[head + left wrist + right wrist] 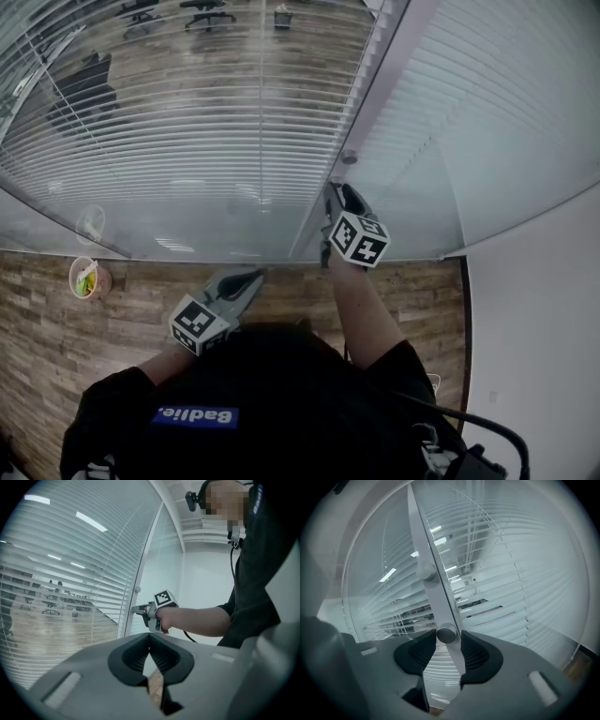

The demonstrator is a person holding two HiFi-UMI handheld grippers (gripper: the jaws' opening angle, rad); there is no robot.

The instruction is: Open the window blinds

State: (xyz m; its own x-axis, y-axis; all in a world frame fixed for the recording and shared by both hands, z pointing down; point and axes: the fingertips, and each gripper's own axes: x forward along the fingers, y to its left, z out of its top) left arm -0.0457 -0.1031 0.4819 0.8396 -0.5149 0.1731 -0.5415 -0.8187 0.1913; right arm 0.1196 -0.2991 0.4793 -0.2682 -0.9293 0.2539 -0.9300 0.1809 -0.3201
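**Operator:** Status of the right gripper [448,638]?

**Technician:** Its jaws are spread around the knob [446,634], which projects from the frame post [419,536] between the two glass panes, toward the post's lower end. The pads flank the knob closely, but no firm pressure is evident.

**Operator:** And the left gripper [150,638]?

**Technician:** Its jaws are pressed together at the tips and hold nothing. It is held low, well apart from the post.

**Operator:** Location of the blinds [187,141]?

**Technician:** They hang behind the glass on both sides of the post. The room beyond shows between the slats of the left pane.

**Operator:** What could go wrong?

**Technician:** Three faults are likely.
- **Slip:** only the pad tips reach the small, round knob, so it may slip during rotation and leave the slats unmoved.
- **Wrong direction:** rotating the wrong way would close the slats further.
- **Sideways load:** pushing off-axis would strain the knob against the post.
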